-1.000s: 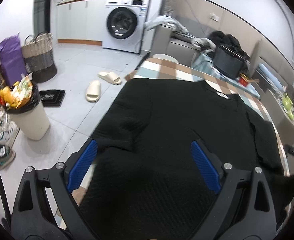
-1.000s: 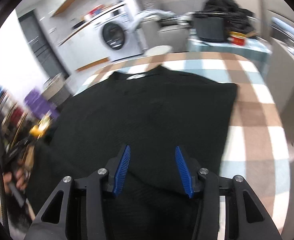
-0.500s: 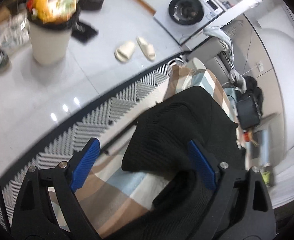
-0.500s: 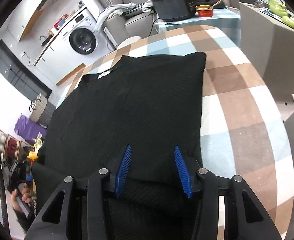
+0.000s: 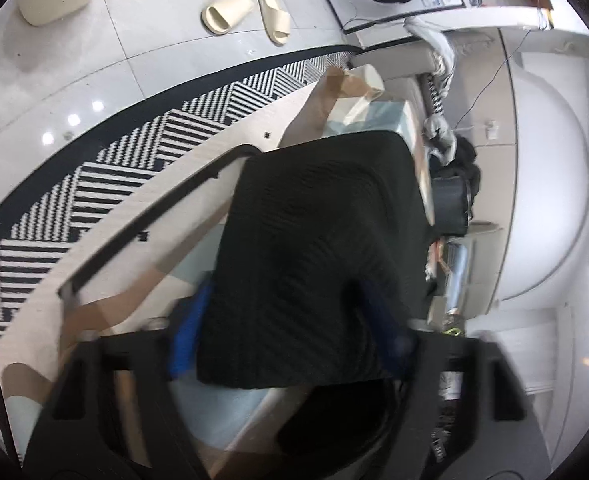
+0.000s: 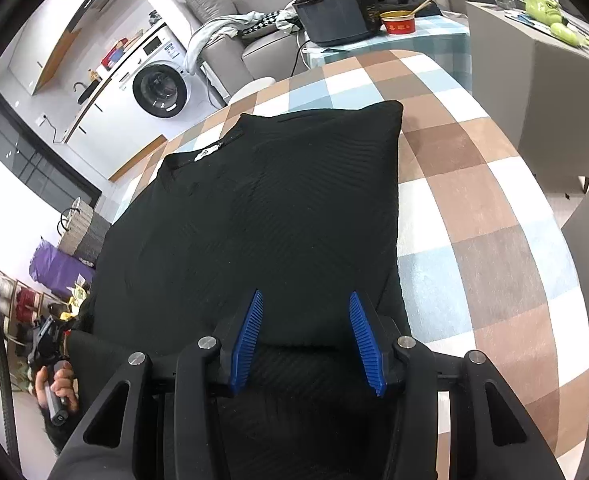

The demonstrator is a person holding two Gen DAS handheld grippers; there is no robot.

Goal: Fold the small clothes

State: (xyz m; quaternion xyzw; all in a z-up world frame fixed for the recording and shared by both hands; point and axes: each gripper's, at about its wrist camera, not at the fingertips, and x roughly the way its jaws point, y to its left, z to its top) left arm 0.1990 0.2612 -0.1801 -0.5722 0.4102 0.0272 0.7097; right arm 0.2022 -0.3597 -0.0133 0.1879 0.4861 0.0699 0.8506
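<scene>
A black knit top (image 6: 254,208) lies flat on the checked tablecloth (image 6: 474,220), collar and label at the far end. My right gripper (image 6: 306,344) hovers over its near hem; the blue pads stand apart, so it is open, with cloth under them. The left wrist view is blurred. There the left gripper (image 5: 286,332) points down at the top's side edge (image 5: 314,248). Its jaws are closing with a fold of black cloth between them; I see no firm pinch. A hand (image 6: 60,390) grips the left tool at the table's left edge.
Beyond the table's left edge are a striped rug (image 5: 94,184), tiled floor and two slippers (image 5: 246,12). A washing machine (image 6: 160,90) and sofa stand behind. A black case (image 6: 334,12) and red bowl (image 6: 398,24) sit on a side table. A grey cabinet (image 6: 554,100) stands at right.
The left gripper dropped to the top's left edge, rolled over, and its jaws narrowed around the cloth. The right gripper rolled slightly and otherwise stayed over the hem.
</scene>
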